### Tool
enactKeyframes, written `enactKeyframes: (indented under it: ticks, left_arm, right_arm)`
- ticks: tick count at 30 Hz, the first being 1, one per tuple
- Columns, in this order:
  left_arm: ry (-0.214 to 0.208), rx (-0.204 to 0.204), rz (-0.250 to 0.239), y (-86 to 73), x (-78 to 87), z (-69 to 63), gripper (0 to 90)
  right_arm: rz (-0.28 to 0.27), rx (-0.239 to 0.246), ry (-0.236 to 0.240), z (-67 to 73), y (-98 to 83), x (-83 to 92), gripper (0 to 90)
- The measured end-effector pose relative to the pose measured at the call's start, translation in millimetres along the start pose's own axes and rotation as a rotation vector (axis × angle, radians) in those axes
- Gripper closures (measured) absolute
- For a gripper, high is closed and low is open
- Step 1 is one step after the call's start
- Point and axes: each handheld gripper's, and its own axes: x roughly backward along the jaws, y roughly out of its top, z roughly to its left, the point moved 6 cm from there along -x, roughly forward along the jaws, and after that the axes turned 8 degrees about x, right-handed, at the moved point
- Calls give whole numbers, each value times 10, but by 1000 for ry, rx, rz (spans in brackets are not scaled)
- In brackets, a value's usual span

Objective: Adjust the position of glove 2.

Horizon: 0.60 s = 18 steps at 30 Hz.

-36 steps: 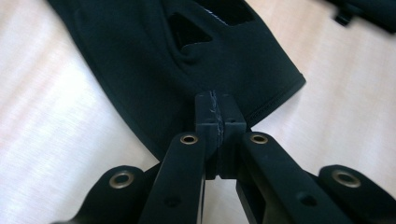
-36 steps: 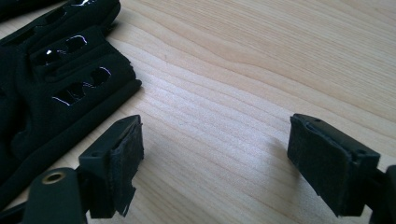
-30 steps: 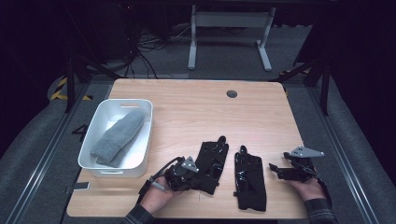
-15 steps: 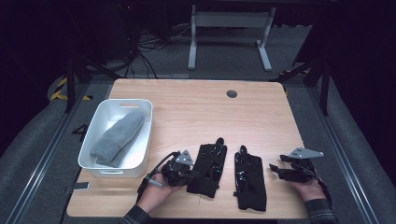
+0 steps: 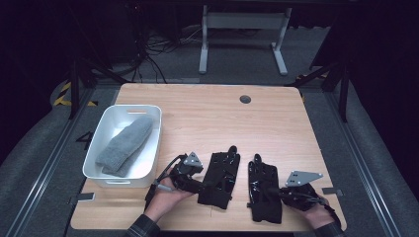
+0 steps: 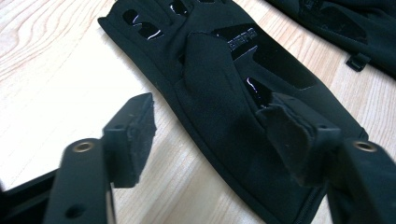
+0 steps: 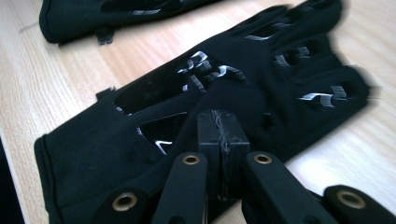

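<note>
left tongs (image 5: pixel 206 185) parted, right tongs (image 5: pixel 276 193) closed

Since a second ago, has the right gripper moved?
Yes. The right gripper has slid left from the table's right edge onto the right glove, jaws just closing.

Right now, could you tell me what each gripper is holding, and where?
The right gripper pinches the right glove near its thumb; the left gripper stands open, holding nothing.

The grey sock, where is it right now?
In the high view the grey sock lies inside the white bin at the table's left, beside the left gripper.
</note>
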Motion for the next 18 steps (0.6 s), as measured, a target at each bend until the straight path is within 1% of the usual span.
enactKeyframes:
  ticks: [2,5,8,10,18]
  left_arm:
    - [-6,0,2,-5,-12,-2,305]
    - [-3,-2,4,-5,-27,9,294]
    - [6,-1,7,-2,-42,27,294]
    - [23,8,4,-2,-54,48,294]
    - [28,12,4,8,-64,75,297]
  right_arm:
    - [-8,-4,9,-4,31,-30,898]
    - [-9,-4,14,-27,80,-86,898]
    - [-9,6,16,-33,133,-138,898]
    - [-7,13,16,-32,176,-178,898]
    - [-14,18,30,-6,247,-236,896]
